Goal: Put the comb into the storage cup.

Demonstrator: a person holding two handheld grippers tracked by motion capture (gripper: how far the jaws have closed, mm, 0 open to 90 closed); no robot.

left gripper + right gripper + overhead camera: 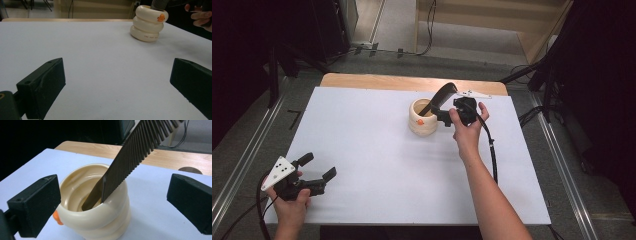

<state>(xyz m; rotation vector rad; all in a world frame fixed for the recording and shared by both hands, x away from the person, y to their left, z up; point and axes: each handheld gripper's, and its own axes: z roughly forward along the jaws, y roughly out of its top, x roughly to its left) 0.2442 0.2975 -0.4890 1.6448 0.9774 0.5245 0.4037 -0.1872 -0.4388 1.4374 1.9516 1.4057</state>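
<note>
A: Logging item 1: cup [422, 117], cream, ringed sides, small orange mark low on its wall. Stands upright on the white table [377, 150], toward the far edge.

B: Contents?

A: One black comb [440, 96]. Handle end down inside the cup, teeth end up and out, leaning over the rim toward the right gripper [443, 116]. Leans because it's longer than the cup is deep, I'd say; the rim props it.

B: Right gripper status?

A: Just beside the cup. Jaws spread wide, one either side of the comb in the right gripper view [113, 202], touching neither comb nor cup. Nothing held. Looks like either just let go or lining up to grab; can't tell which.

B: Left gripper?

A: Left gripper [319, 167], well apart from the cup, near the table's near edge, resting low. Jaws wide, nothing between them. Points toward the cup; prob. parked out of the way.

B: Anything else?

A: Bare wood strip [412, 82] beyond the cup.
</note>
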